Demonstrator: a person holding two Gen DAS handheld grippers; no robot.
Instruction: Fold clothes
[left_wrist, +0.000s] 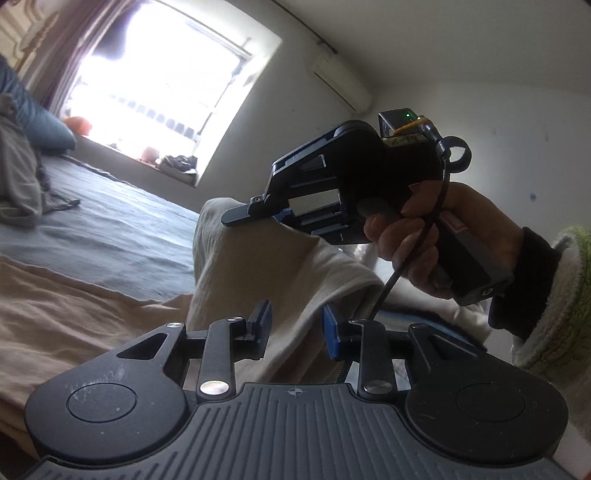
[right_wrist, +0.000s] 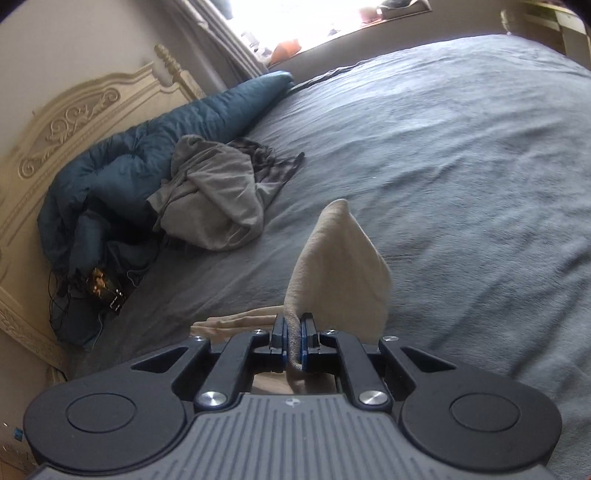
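A beige garment (left_wrist: 258, 266) lies partly on the grey bed (left_wrist: 122, 225) and is lifted at one end. In the left wrist view my left gripper (left_wrist: 297, 328) is open, its blue pads on either side of a fold of the cloth without pinching it. The right gripper (left_wrist: 258, 214), held in a hand, grips the raised cloth above. In the right wrist view my right gripper (right_wrist: 293, 341) is shut on a bunched edge of the beige garment (right_wrist: 340, 266), which stands up in a peak over the bed (right_wrist: 461, 166).
A crumpled grey garment (right_wrist: 218, 199) and a rolled blue duvet (right_wrist: 155, 140) lie by the carved cream headboard (right_wrist: 62, 125). A phone with cables (right_wrist: 107, 291) sits near the bed's edge. A bright window (left_wrist: 166, 81) is behind the bed.
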